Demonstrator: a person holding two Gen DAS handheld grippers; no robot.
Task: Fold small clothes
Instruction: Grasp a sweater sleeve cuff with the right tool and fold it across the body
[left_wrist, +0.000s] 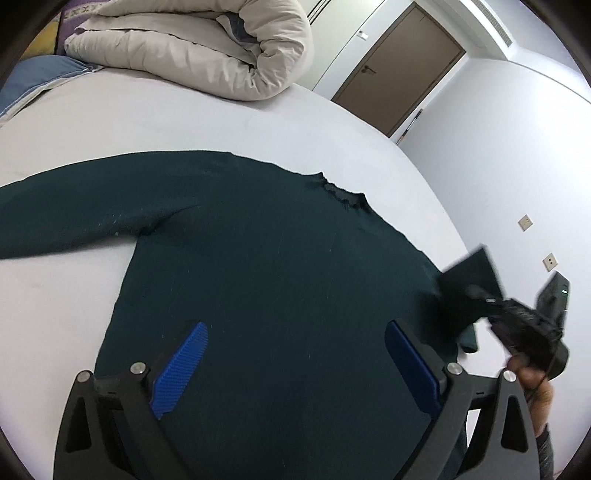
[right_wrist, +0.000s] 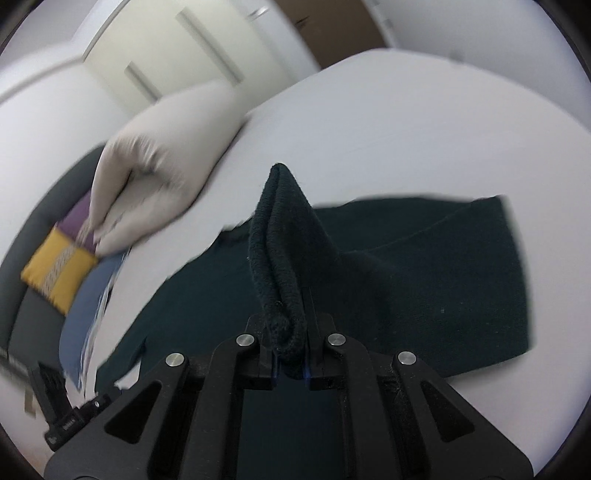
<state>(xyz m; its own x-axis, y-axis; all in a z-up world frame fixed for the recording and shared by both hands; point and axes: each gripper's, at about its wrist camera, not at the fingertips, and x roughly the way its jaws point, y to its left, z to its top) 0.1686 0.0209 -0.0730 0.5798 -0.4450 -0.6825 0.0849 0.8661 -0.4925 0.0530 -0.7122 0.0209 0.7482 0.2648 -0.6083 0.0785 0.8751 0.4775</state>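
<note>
Right wrist view: the right hand-held gripper (right_wrist: 291, 354) pinched the sweater (right_wrist: 424, 280) cuff thinly; it could have slipped free. Left hand-held gripper (left_wrist: 295, 365) hovered wide open, empty.

1. Left wrist view: even, soft indoor light; the white bed (left_wrist: 229, 122) reads bright, without glare or hard shadows.
2. The dark green sweater (left_wrist: 266, 266) is sharp at centre but shows little texture.
3. The right claw (left_wrist: 476, 291) near the right edge is smeared by motion blur.
4. Right wrist view: heavy motion blur on the rolled duvet (right_wrist: 159, 173) and cushion (right_wrist: 59, 273); the pinched sleeve (right_wrist: 280, 243) stays sharp.
5. Both views: strong fisheye bending, with black vignette at the corners.
</note>
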